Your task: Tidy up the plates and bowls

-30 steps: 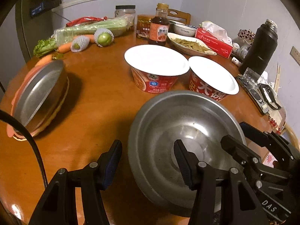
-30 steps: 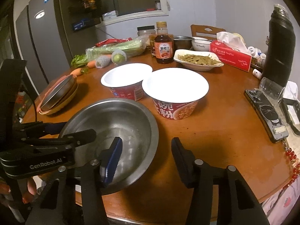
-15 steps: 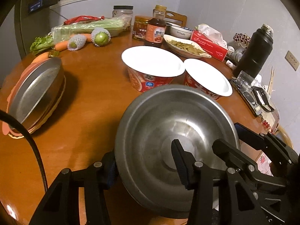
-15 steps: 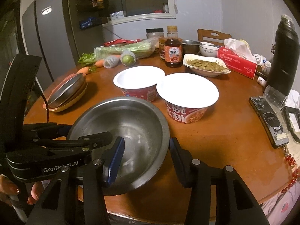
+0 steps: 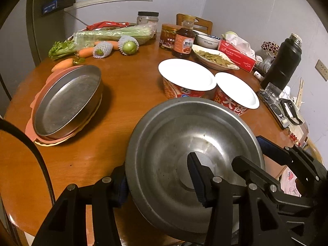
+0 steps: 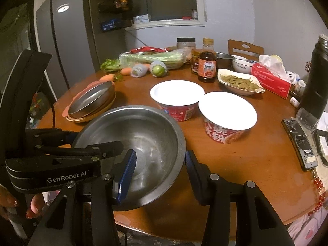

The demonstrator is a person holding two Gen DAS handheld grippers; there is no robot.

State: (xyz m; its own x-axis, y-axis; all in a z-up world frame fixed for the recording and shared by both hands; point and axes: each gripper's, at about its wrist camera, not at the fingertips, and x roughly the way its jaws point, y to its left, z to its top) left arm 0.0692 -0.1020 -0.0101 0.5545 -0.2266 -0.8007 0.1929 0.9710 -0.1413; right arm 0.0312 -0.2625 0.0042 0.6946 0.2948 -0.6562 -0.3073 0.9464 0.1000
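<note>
Both grippers are clamped on the large round stainless-steel bowl [image 5: 184,143] at the near edge of the round brown wooden tabletop [image 5: 127,86]. Left gripper [image 5: 157,179]: fingers closed on the bowl's rim, 1 finger [image 5: 196,176] inside the bowl, the other under the outer wall. Right gripper [image 6: 160,170]: same grip on the opposite rim, blue-padded finger [image 6: 127,172] inside, other finger outside. Jaws on both have just been closing, with the bowl wall between them. Bowl looks tilted, with its far rim overlapping the 2 red instant-noodle cups with white lids [image 5: 186,78] in the left wrist view. Further left on the tabletop, a shallow round steel pan [image 5: 67,100] sits tilted on a stack of pink and yellow plates [image 5: 39,100]. Vegetables, sauce bottle [image 6: 207,65], black flask [image 5: 283,61] are behind.
</note>
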